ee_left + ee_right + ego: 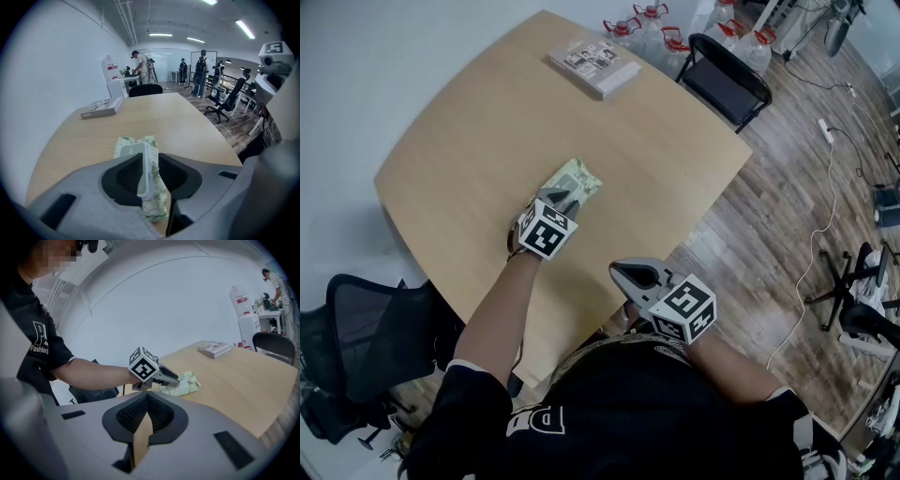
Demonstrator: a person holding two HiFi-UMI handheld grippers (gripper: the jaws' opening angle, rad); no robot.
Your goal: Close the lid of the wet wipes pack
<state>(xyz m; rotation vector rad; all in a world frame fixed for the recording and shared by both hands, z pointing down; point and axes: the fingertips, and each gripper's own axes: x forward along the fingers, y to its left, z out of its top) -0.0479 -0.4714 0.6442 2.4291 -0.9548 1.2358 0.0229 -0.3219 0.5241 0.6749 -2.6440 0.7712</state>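
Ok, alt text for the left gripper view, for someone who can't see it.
The left gripper, jaws open, straddles the white-rimmed lid of a green wet wipes pack lying on a wooden table. A book lies farther back.

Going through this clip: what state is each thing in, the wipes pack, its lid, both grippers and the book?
wet wipes pack: lying flat, not lifted.
lid: raised, not shut, its edge between the left jaws.
left gripper: open, jaws apart either side of the lid.
right gripper: shut, empty, away from the pack.
book: closed, lying flat.
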